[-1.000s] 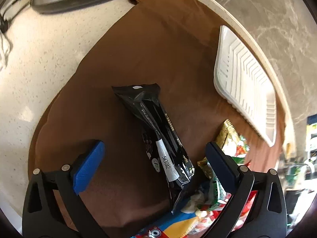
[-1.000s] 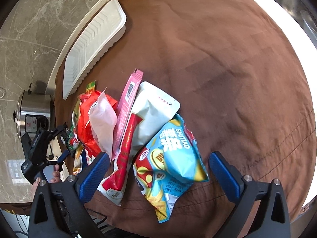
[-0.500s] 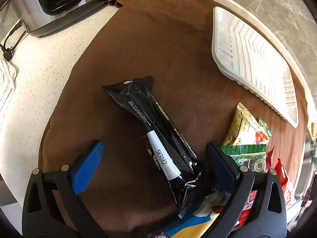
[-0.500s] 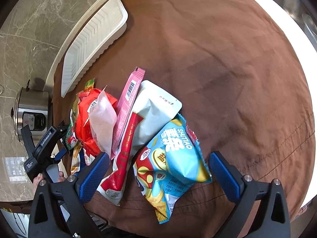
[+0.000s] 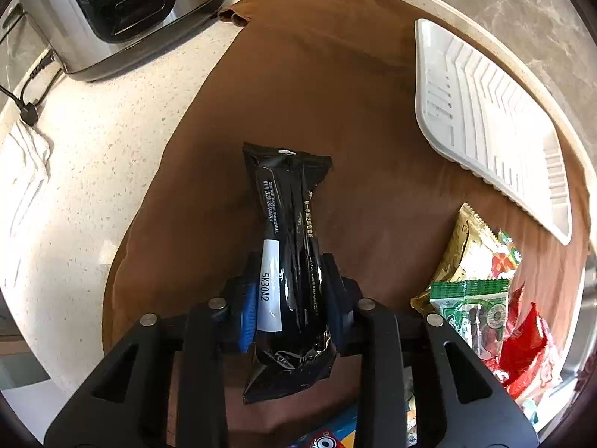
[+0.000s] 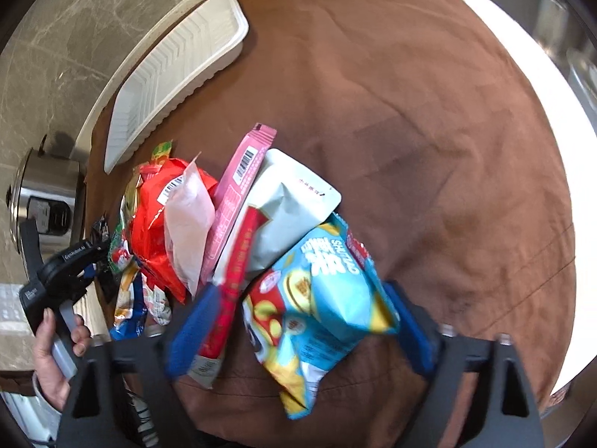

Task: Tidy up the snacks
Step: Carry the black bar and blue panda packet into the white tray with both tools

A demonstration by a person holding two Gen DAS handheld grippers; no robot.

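Note:
My left gripper (image 5: 293,291) is shut on a long black snack packet (image 5: 289,261) that points away over the brown cloth (image 5: 298,93). My right gripper (image 6: 294,321) is open with its jaws on both sides of a light blue snack bag (image 6: 328,295); its blue pads are blurred by motion. Beside that bag lie a white pouch (image 6: 287,205), a pink packet (image 6: 238,201) and a red bag (image 6: 156,216). A white ribbed tray (image 5: 485,119) sits at the cloth's far edge, also in the right wrist view (image 6: 179,74).
A steel rice cooker (image 5: 123,11) stands on the speckled counter at the far left, its cord (image 5: 22,104) trailing beside it. Green, gold and red packets (image 5: 481,291) lie to the right of the left gripper. A sink (image 6: 559,18) lies past the cloth's right edge.
My left gripper has closed on the black packet, which now points straight ahead. My right gripper's jaws have narrowed around the light blue bag.

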